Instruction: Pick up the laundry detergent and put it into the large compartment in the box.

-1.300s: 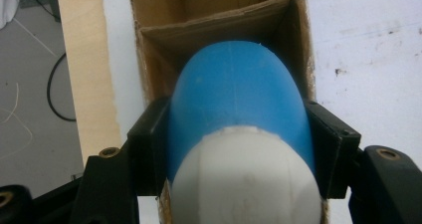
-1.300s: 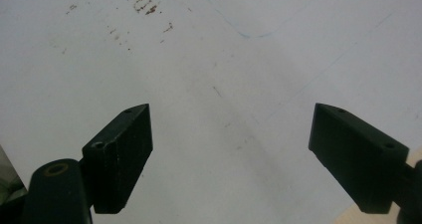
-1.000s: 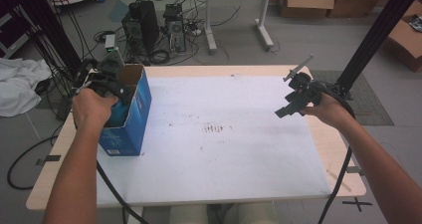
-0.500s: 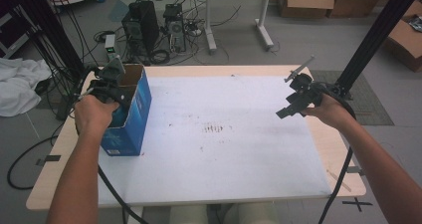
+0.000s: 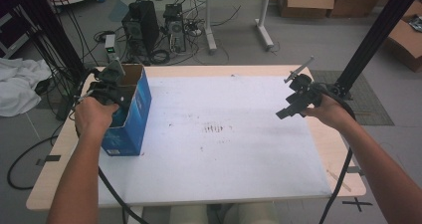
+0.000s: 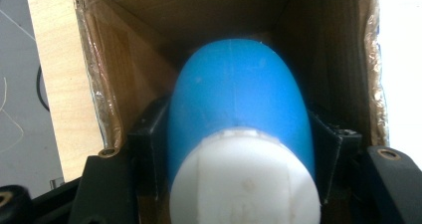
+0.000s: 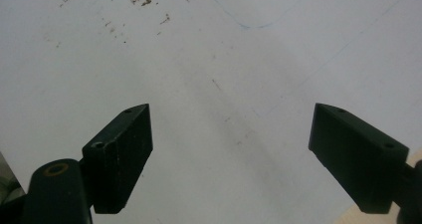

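High view: left gripper point(image 5: 113, 77) lowered into the open top of an upright blue cardboard box point(image 5: 130, 115) at the left edge of the white-covered table point(image 5: 229, 149); right gripper point(image 5: 297, 98) held idle above the table's right side, well apart.

Left gripper view: jaws clamped on either side of a smooth blue plastic bottle with a white ribbed cap point(image 6: 239, 134). Long axis along the jaws, cap toward the camera, rounded base pointing down into the box. Probably light, rigid, rather slippery; best held at the shoulder below the cap.

Right gripper view: jaws spread wide, holding nothing, bare white surface beneath.
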The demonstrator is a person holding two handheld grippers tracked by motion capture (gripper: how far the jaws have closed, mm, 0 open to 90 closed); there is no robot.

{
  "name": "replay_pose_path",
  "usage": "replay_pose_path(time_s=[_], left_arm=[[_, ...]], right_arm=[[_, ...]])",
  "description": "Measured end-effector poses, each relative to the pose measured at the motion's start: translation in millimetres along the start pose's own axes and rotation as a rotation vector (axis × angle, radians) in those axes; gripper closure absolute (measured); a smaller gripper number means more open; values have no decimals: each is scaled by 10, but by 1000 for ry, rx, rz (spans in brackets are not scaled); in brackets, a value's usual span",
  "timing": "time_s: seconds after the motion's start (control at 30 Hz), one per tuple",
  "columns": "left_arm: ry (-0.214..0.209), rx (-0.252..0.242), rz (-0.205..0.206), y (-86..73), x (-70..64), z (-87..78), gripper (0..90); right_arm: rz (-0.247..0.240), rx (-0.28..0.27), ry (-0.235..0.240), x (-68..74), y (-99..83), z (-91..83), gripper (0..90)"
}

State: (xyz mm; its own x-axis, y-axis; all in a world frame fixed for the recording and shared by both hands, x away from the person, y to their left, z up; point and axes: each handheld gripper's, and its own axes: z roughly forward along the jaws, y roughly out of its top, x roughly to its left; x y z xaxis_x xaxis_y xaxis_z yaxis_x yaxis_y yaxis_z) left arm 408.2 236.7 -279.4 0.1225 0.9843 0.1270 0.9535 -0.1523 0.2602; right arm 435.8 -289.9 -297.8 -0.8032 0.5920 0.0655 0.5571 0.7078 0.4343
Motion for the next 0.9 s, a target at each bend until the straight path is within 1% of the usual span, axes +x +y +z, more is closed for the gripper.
replay_pose_path(time_s=[0.3, 0.63, 0.9], left_arm=[[-7, -3, -14, -12, 21, 0, 377], [-14, -6, -24, -19, 48, 3, 376], [-17, -18, -39, -39, 75, 0, 375]], right_arm=[[-5, 0, 0, 3, -5, 2, 175], [1, 1, -1, 5, -18, -7, 175], [-1, 2, 0, 12, -11, 1, 175]])
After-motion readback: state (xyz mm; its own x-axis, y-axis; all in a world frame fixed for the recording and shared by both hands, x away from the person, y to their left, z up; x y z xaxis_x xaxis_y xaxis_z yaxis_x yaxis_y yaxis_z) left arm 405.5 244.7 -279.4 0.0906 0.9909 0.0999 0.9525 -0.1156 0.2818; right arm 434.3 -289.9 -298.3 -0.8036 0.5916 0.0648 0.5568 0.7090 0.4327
